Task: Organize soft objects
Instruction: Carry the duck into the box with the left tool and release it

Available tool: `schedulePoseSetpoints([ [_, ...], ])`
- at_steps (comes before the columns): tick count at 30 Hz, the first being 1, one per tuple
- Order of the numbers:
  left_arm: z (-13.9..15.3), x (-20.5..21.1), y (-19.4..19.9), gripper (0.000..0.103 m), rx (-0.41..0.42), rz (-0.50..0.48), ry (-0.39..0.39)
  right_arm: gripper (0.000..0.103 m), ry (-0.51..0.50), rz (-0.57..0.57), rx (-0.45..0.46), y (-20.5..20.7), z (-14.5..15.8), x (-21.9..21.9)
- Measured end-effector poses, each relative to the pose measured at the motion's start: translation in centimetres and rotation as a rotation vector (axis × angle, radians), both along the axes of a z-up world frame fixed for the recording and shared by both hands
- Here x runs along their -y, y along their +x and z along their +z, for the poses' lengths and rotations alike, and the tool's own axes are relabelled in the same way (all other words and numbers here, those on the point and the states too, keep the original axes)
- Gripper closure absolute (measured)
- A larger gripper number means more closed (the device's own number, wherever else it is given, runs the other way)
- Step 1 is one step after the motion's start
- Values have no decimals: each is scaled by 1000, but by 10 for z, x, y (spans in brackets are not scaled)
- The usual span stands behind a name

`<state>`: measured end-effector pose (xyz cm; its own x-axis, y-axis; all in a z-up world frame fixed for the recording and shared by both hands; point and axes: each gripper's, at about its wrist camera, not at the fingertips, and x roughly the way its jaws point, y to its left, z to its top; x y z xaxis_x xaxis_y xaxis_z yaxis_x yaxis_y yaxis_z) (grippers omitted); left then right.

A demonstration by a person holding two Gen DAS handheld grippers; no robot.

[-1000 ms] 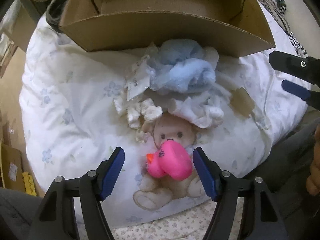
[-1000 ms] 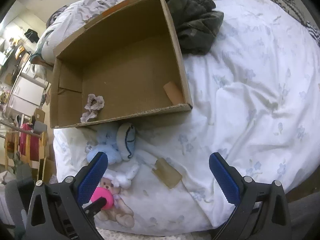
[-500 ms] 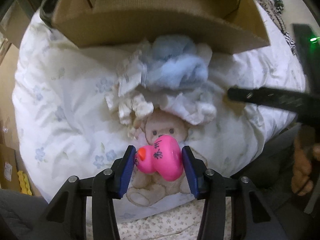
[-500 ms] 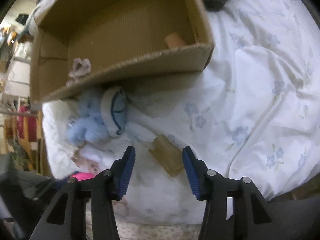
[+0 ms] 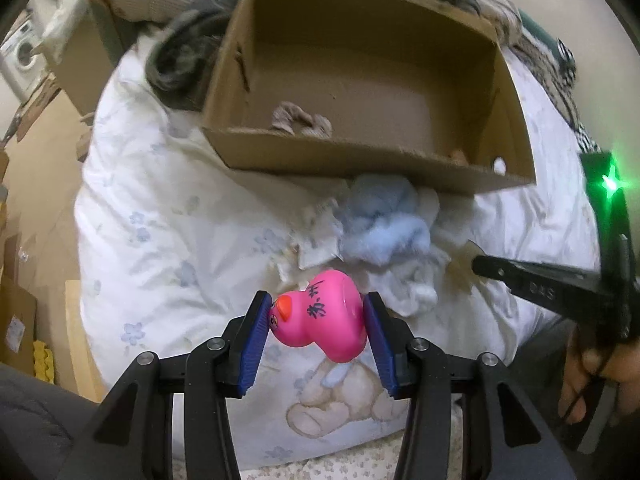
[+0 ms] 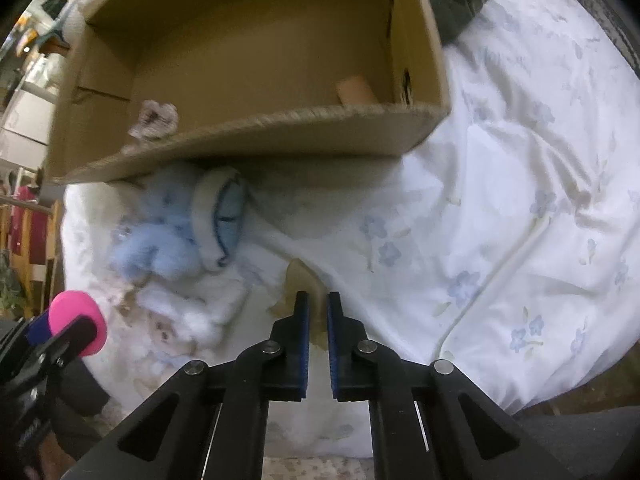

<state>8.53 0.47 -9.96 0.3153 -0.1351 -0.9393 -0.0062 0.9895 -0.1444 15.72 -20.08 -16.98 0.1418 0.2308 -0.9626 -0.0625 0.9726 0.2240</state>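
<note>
The left gripper squeezes the squashy pink rubber duck at its sides; light, probably springy. At three o'clock, the right gripper seems nearly closed on a tan scrap.

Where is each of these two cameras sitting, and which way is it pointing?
Left wrist view: sits on the left gripper, looking forward along its fingers at the pink duck they clamp, with the cardboard box beyond; the person's right hand shows at the right edge.
Right wrist view: sits on the right gripper, looking forward over the floral bedding at a tan cardboard scrap; the left gripper shows lower left.
Both views share the box, the duck and the blue plush toy.
</note>
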Motion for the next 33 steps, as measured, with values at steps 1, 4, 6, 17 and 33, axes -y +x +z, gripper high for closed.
schedulePoseSetpoints([
  [1,2,-3,0,59,8,8,4,94,12,-2,11,-1,4,0],
  [4,7,-11,3,59,32,38,19,94,68,-6,52,-7,19,0],
  [6,7,-12,4,59,45,57,32,94,98,-3,76,-11,28,-3],
  [17,38,-32,16,59,178,167,96,95,345,13,385,-8,114,9],
  [33,73,-20,103,59,313,48,176,94,317,4,372,47,103,-4],
])
